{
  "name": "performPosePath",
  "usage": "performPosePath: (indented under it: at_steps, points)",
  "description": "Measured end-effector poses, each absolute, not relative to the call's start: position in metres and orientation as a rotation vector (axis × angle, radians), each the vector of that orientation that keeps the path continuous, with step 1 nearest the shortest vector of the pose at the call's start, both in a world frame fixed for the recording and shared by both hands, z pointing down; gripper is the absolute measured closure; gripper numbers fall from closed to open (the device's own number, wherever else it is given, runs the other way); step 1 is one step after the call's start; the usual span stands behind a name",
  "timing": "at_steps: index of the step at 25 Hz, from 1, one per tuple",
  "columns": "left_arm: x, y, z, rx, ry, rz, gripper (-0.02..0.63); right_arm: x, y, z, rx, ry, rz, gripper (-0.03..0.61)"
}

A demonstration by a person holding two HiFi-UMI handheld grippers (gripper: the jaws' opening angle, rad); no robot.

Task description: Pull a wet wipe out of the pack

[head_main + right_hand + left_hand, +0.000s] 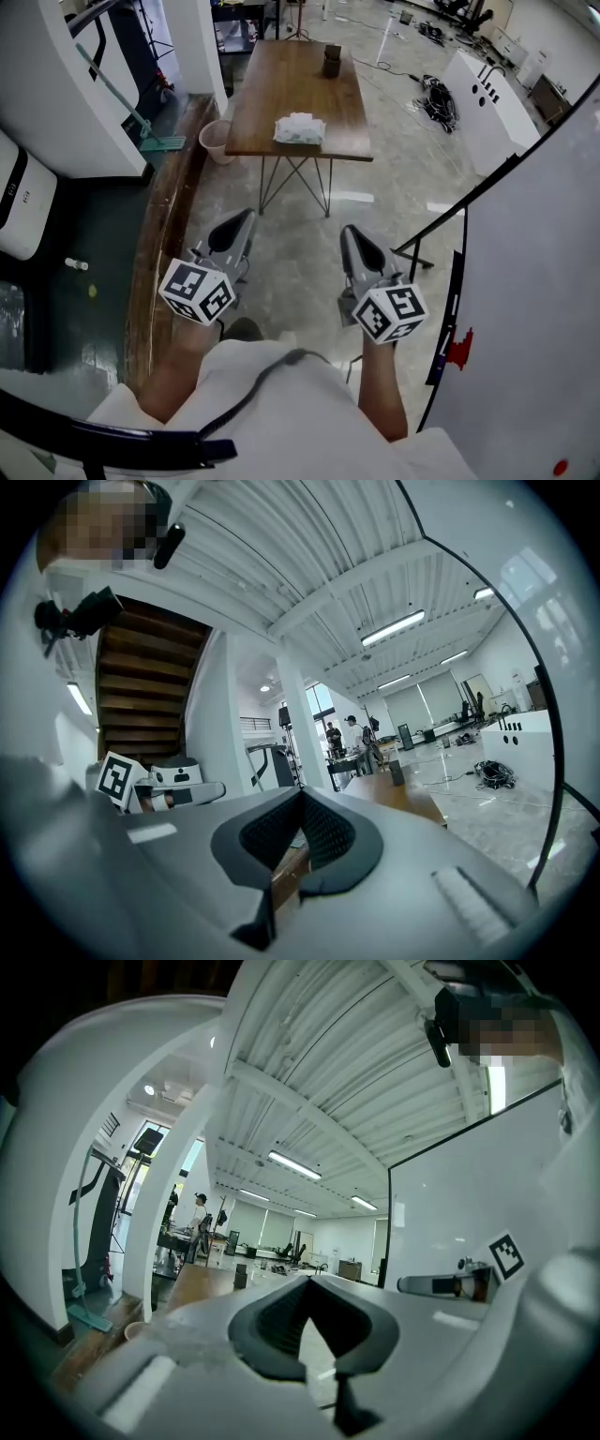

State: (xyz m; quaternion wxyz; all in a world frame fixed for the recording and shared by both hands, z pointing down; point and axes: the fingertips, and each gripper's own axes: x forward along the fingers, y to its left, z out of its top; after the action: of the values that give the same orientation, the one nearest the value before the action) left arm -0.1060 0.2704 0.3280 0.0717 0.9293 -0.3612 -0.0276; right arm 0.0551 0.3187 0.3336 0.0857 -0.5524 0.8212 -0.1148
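The white wet wipe pack (300, 128) lies near the front edge of a brown wooden table (309, 84), far ahead of both grippers. My left gripper (246, 216) and right gripper (349, 231) are held side by side over the floor, pointing toward the table, well short of it. Both are shut with nothing between their jaws. In the left gripper view the shut left gripper (309, 1281) fills the lower frame, with the table (197, 1285) beyond it. In the right gripper view the table (412, 799) lies beyond the right gripper (302, 791). The pack is hidden in both gripper views.
A dark cup (332, 61) stands at the table's far end. A small bin (217, 141) and a broom (159, 142) are left of the table. A large whiteboard (534, 281) stands at my right. Cables (439, 98) and a white cabinet (492, 108) lie beyond. People stand far off.
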Motion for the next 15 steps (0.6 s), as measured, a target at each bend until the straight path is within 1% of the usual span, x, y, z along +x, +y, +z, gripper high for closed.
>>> performPosePath:
  at_steps: [15]
  points:
    - [-0.087,0.244,0.337,2.786,-1.052,-0.056,0.609,0.076,0.298,0.345,-1.666,2.426,-0.374,0.572]
